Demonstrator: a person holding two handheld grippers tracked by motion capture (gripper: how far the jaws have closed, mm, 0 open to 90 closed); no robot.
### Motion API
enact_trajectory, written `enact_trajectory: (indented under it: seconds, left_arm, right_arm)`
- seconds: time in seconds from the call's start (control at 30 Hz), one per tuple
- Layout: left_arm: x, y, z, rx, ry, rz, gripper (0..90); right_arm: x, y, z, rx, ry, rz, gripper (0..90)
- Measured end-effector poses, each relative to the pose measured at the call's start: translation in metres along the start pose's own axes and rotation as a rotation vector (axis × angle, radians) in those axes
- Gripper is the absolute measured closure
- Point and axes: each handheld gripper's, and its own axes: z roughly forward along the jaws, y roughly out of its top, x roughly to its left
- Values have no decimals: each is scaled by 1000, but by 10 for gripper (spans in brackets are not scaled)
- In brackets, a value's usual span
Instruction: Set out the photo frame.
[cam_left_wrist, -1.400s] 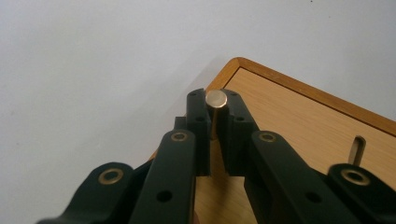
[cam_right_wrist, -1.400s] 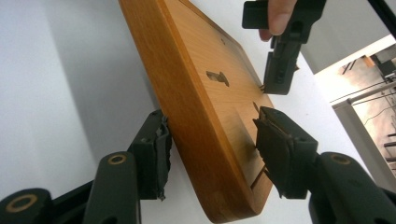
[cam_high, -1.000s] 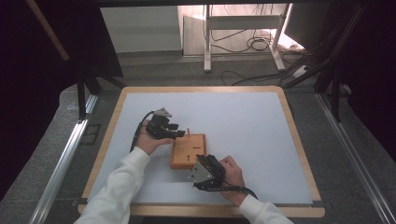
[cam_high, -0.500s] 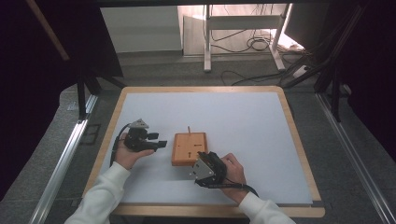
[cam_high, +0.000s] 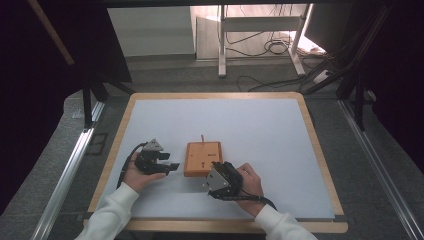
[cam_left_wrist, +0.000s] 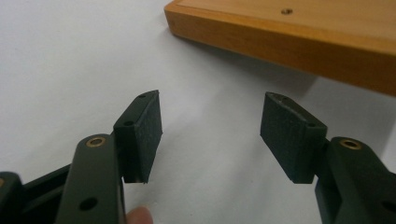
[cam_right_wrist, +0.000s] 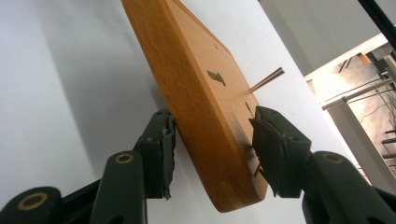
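On the white table surface (cam_high: 260, 130), high view: one orange wooden block (cam_high: 202, 158), flat and square, lying near the front, left of centre; a thin stick (cam_high: 202, 137) rises at its far edge. Left gripper (cam_high: 167, 166) just left of the block, apart from it. Right gripper (cam_high: 216, 176) at the block's near right corner.

Left gripper view: jaws spread wide, nothing between them; block edge (cam_left_wrist: 299, 44) lies beyond, untouched.

Right gripper view: jaws straddle the block's corner (cam_right_wrist: 205, 121) across its thickness, pads close on either face; contact on the top face cannot be confirmed.

Handling, by judgement: rigid, light, smooth-finished wood, not fragile; best pinched across its thin edge, clear of the stick.
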Motion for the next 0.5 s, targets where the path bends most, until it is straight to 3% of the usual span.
enact_trajectory:
  seconds: [0.5]
  left_arm:
    - [5, -5, 0, -7, 10, -27, 375]
  right_arm:
    - [-12, 13, 1, 30, -19, -38, 563]
